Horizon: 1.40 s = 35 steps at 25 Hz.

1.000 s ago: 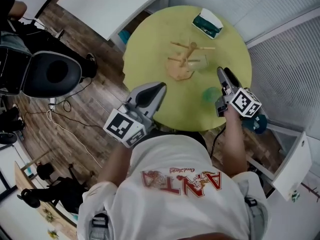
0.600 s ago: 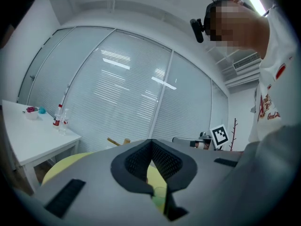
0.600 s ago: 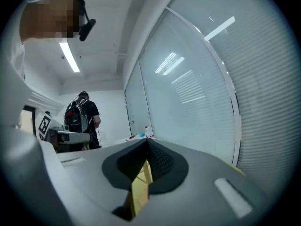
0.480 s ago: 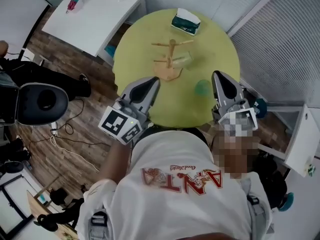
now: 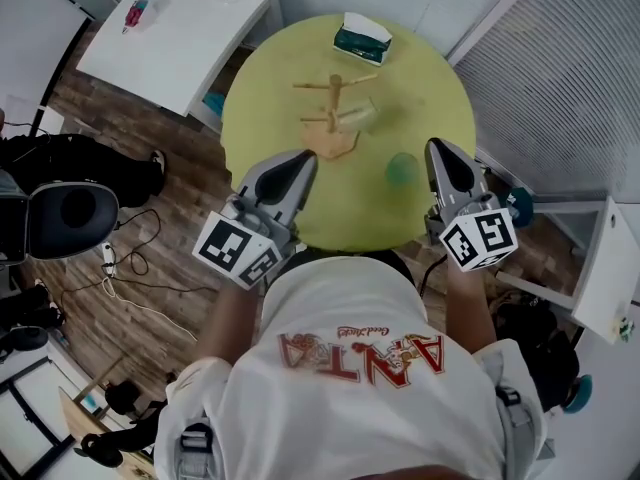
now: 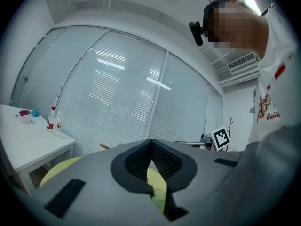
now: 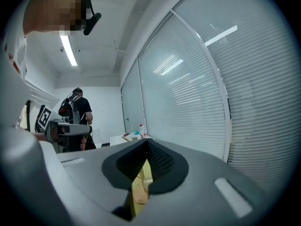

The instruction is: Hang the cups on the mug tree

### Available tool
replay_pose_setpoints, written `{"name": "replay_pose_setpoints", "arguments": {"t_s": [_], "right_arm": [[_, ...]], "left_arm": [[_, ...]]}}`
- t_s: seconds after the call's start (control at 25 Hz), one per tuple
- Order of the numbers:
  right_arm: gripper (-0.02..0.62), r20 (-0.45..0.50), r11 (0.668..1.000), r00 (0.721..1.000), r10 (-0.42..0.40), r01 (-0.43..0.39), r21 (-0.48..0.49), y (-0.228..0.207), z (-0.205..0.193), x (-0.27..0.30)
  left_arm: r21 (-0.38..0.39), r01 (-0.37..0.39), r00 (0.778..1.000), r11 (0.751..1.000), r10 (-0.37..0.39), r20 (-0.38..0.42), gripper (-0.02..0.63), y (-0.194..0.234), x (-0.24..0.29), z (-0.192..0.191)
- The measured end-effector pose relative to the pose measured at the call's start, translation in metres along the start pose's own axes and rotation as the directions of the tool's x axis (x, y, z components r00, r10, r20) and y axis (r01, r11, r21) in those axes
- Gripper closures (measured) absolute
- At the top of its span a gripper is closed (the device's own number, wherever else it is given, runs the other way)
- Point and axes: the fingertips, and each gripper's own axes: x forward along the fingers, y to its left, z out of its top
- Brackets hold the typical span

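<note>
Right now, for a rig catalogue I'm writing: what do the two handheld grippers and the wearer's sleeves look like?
Both the left gripper and the right gripper are grey, tapering shells with black textured jaw pads. Each carries a white cube printed with black square markers. The person wears a white short-sleeved T-shirt with red lettering.

A green cardboard tissue box (image 5: 362, 40) sits far on the round yellow-green table (image 5: 262, 98); a white rectangular table (image 5: 180, 38) stands far left, a black office chair (image 5: 68, 213) left.
</note>
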Motion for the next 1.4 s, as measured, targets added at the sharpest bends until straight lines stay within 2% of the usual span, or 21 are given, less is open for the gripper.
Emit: {"name": "replay_pose_setpoints", "arguments": {"t_s": [0.12, 0.2, 0.32, 0.36, 0.4, 0.44, 0.56, 0.68, 0.72, 0.8, 0.88, 1.12, 1.4], "right_arm": [[0.592, 0.0, 1.0, 1.0, -0.005, 0.005, -0.008, -0.003, -0.002, 0.001], [0.591, -0.001, 0.999, 0.999, -0.041, 0.041, -0.029, -0.012, -0.011, -0.001], [0.583, -0.084, 0.993, 0.989, -0.121, 0.119, -0.028, -0.046, -0.061, -0.005], [0.536, -0.138, 0.99, 0.981, -0.138, 0.14, -0.001, -0.061, -0.085, -0.009], [0.458, -0.197, 0.987, 0.969, -0.152, 0.16, 0.026, -0.076, -0.111, -0.013], [0.417, -0.256, 0.983, 0.953, -0.164, 0.18, 0.042, -0.089, -0.137, -0.018], [0.4, -0.429, 0.98, 0.885, -0.182, 0.197, -0.01, -0.112, -0.209, -0.036], [0.359, -0.588, 0.989, 0.796, -0.145, 0.124, -0.075, -0.108, -0.274, -0.045], [0.332, -0.623, 0.993, 0.773, -0.119, 0.093, -0.075, -0.103, -0.291, -0.044], [0.288, -0.661, 0.997, 0.747, -0.071, 0.042, -0.06, -0.092, -0.315, -0.035], [0.257, -0.675, 0.999, 0.737, -0.043, 0.017, -0.045, -0.085, -0.33, -0.023], [0.242, -0.687, 1.0, 0.726, -0.027, 0.02, -0.018, -0.088, -0.354, 0.012], [0.242, -0.673, 1.0, 0.739, -0.005, -0.013, -0.022, -0.086, -0.353, 0.035]], "left_arm": [[-0.001, -0.006, 1.0, 1.0, 0.006, -0.004, 0.598, 0.001, 0.0, -0.002], [-0.002, -0.009, 1.0, 1.0, 0.009, -0.008, 0.598, 0.0, -0.001, -0.003], [-0.004, -0.012, 1.0, 1.0, 0.012, -0.02, 0.598, -0.004, 0.0, -0.007], [-0.003, -0.011, 1.0, 1.0, 0.011, -0.026, 0.598, -0.006, 0.002, -0.009], [-0.001, -0.009, 0.999, 1.0, 0.009, -0.032, 0.598, -0.008, 0.004, -0.011], [0.001, -0.008, 0.999, 1.0, 0.008, -0.039, 0.598, -0.01, 0.005, -0.013], [-0.001, -0.016, 0.998, 1.0, 0.015, -0.055, 0.598, -0.013, 0.008, -0.018], [-0.006, -0.032, 0.997, 0.999, 0.032, -0.072, 0.598, -0.014, 0.013, -0.024], [-0.006, -0.036, 0.996, 0.999, 0.036, -0.078, 0.598, -0.015, 0.015, -0.026], [-0.003, -0.045, 0.995, 0.999, 0.044, -0.089, 0.598, -0.018, 0.018, -0.028], [-0.002, -0.058, 0.994, 0.998, 0.058, -0.098, 0.598, -0.019, 0.018, -0.03], [-0.017, -0.116, 0.986, 0.993, 0.113, -0.121, 0.598, -0.016, 0.015, -0.04], [-0.031, -0.17, 0.978, 0.985, 0.165, -0.123, 0.598, -0.008, 0.01, -0.043]]}}
